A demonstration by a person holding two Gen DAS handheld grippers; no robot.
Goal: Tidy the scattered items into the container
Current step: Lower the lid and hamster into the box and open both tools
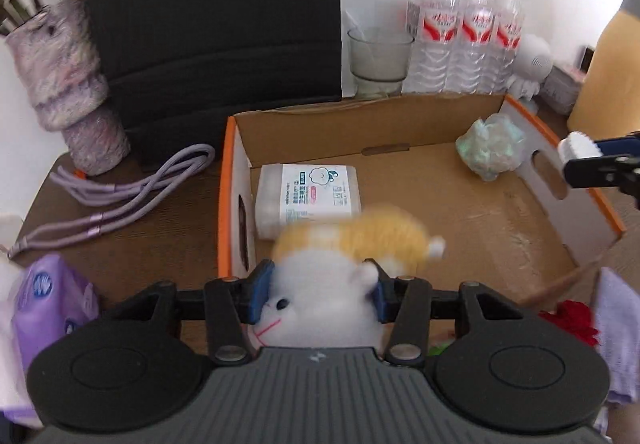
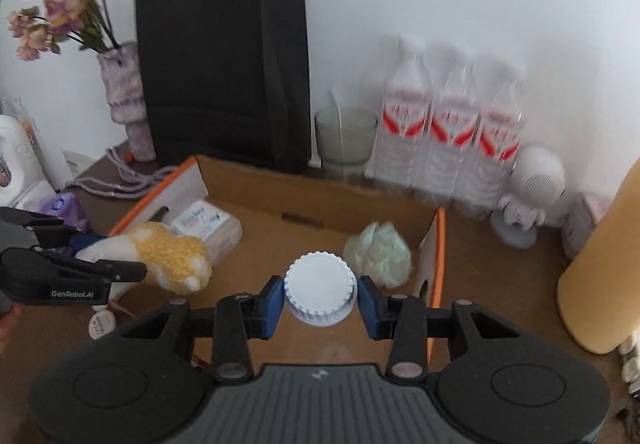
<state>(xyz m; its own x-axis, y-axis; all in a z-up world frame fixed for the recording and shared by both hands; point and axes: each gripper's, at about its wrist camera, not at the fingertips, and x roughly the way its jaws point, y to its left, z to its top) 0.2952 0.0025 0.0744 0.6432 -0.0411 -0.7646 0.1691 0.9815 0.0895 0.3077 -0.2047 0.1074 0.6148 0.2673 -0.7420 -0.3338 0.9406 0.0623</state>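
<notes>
Wipes pack [image 1: 308, 196] and green mesh puff [image 1: 490, 150] lying in cardboard box [image 1: 400, 124]; left gripper [image 1: 318, 290] pinching plush cat [image 1: 344, 256], right gripper [image 2: 320, 298] pinching white-capped jar [image 2: 320, 284], both hovering over box; purple tissue pack [image 1: 48, 300] waiting outside.

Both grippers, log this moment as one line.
left gripper: holds plush cat | right gripper: holds white jar | both over cardboard box

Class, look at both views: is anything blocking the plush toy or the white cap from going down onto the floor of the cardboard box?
Nothing visible does. The plush toy in the left gripper and the white cap in the right gripper hang over bare floor of the cardboard box, clear of the wipes pack and green pouf.
</notes>
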